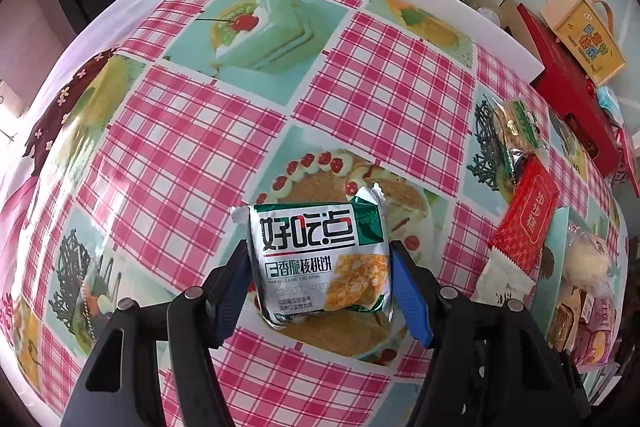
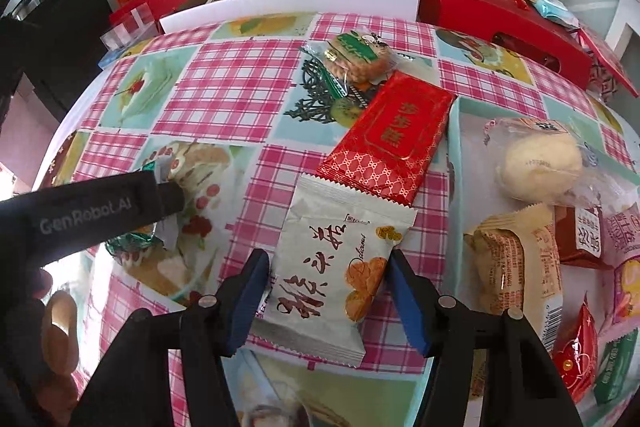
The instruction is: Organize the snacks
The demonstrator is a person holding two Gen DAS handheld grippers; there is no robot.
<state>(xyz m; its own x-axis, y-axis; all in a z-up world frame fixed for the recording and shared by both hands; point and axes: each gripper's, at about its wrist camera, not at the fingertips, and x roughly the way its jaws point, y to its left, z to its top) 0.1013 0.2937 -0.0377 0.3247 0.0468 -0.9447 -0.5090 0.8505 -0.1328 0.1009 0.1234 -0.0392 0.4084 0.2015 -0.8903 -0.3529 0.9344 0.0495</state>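
While left tongs (image 1: 320,267) clench green-white packet (image 1: 320,259), right tongs (image 2: 328,287) straddle white pastry packet (image 2: 336,275), grip unclear.

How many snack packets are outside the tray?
4: a green-and-white packet in the left gripper, a white packet between the fingers of the right gripper, a red packet just beyond it, a clear biscuit packet farthest back. Others may hide off-frame.

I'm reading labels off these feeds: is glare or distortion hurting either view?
Left wrist view: heavy fisheye bulge, but the green packet reads sharply; bright washout at the left edge. Right wrist view: same bulge, mild sheen on the red packet, white packet legible.
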